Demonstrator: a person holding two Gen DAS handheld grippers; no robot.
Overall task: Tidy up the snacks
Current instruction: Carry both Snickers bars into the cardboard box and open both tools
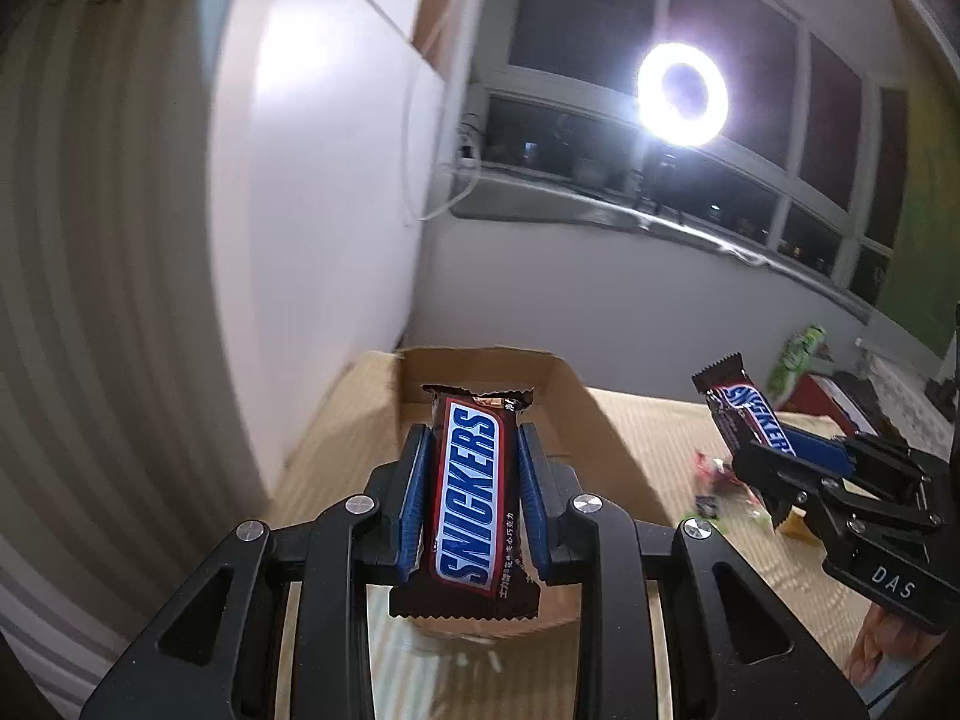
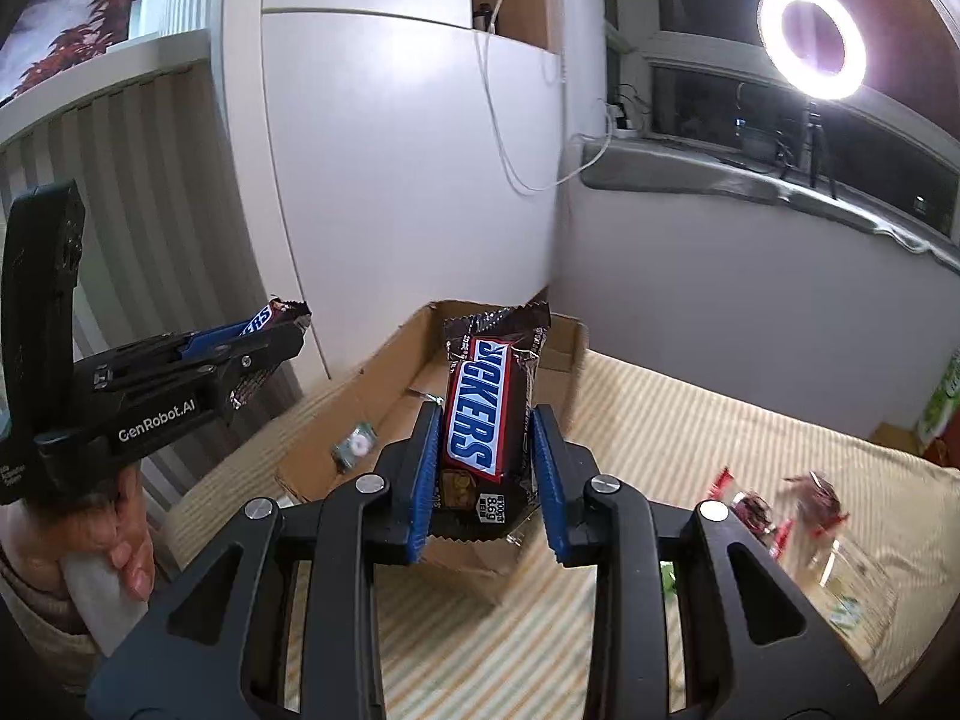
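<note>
- Right now your left claw is clamped on a Snickers bar, its blue pads pressing the wrapper's two long sides; the bar stands lengthwise between them, logo facing the camera.
- Beyond that bar sits an open cardboard box, and the left claw is held above its near end.
- Your right claw is likewise clamped on a second Snickers bar, which tilts a little and sticks out past the fingertips over the same box.
- From the left wrist view, the right claw shows at the right edge with its bar angled up and to the left.
- From the right wrist view, the left claw shows at the left edge, with your hand wrapped around its handle.
- Inside the box, a small green-wrapped sweet lies on the floor near the left wall.
- Loose sweets in red wrappers lie on the striped cloth to the right of the box, blurred.
- A ring light glares by the window.
</note>
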